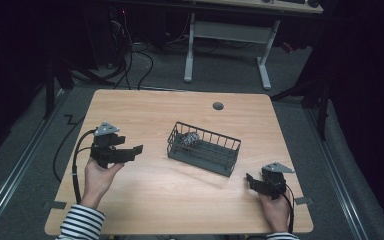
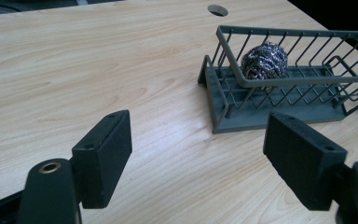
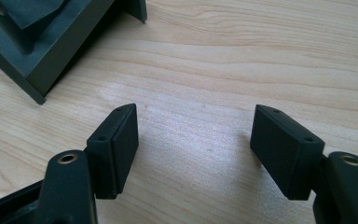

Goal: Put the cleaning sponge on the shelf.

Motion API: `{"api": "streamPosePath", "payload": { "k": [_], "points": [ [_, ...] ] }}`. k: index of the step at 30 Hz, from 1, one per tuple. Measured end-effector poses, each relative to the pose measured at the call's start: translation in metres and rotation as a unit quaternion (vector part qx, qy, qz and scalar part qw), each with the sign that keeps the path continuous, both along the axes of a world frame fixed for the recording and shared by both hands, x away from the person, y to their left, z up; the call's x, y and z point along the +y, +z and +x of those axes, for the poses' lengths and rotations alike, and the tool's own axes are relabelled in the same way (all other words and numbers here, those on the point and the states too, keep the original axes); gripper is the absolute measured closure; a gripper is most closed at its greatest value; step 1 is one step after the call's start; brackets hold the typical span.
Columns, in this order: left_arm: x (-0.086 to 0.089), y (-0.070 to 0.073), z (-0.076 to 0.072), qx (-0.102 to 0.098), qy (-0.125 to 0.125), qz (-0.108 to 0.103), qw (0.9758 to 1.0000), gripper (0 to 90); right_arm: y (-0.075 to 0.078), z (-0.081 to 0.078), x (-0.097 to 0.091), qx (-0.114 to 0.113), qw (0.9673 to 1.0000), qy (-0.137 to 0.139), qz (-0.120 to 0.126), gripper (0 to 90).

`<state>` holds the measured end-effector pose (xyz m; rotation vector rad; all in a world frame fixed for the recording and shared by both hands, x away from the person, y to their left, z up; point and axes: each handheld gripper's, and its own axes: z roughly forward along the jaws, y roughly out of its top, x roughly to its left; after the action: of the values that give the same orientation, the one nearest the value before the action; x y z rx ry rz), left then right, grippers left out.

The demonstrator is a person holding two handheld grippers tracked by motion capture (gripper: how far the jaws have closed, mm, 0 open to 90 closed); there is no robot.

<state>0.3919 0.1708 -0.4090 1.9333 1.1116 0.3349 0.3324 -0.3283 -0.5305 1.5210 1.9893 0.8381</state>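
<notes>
Basket (image 1: 205, 148): mid-surface, corralling a steel scourer (image 2: 264, 59) at its far end.
Left tongs (image 1: 130, 150): spread, empty, aimed basketward, probably readying.
Right tongs (image 1: 251, 180): spread, empty, near right corner.

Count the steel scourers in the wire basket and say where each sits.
1. The steel scourer sits inside the wire basket, at its end nearer the left gripper. Nothing suggests another.

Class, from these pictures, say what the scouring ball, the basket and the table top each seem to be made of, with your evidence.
Scouring ball: shiny metal, likely steel, in coiled glinting strands.
Basket: matt grey-green wire bars and solid base, probably coated metal or plastic.
Table top: pale wood grain, smooth; possibly laminate.
</notes>
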Motion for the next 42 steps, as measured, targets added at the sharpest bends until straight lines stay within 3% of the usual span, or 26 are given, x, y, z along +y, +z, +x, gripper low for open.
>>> {"api": "streamPosePath", "payload": {
  "k": [16,26,42],
  "points": [
    [0.016,-0.013,-0.019,0.002,0.012,0.002,0.9999,24.1,0.0,0.0,0.0,0.0,1.0,0.0,0.0,32.4],
    [0.023,-0.033,-0.029,0.021,0.007,-0.002,0.9998,24.2,0.0,0.0,0.0,0.0,1.0,0.0,0.0,32.4],
    [0.039,-0.061,-0.043,0.042,0.03,-0.01,0.9986,24.2,0.0,0.0,0.0,0.0,1.0,-0.001,0.0,32.4]
  ]
}}
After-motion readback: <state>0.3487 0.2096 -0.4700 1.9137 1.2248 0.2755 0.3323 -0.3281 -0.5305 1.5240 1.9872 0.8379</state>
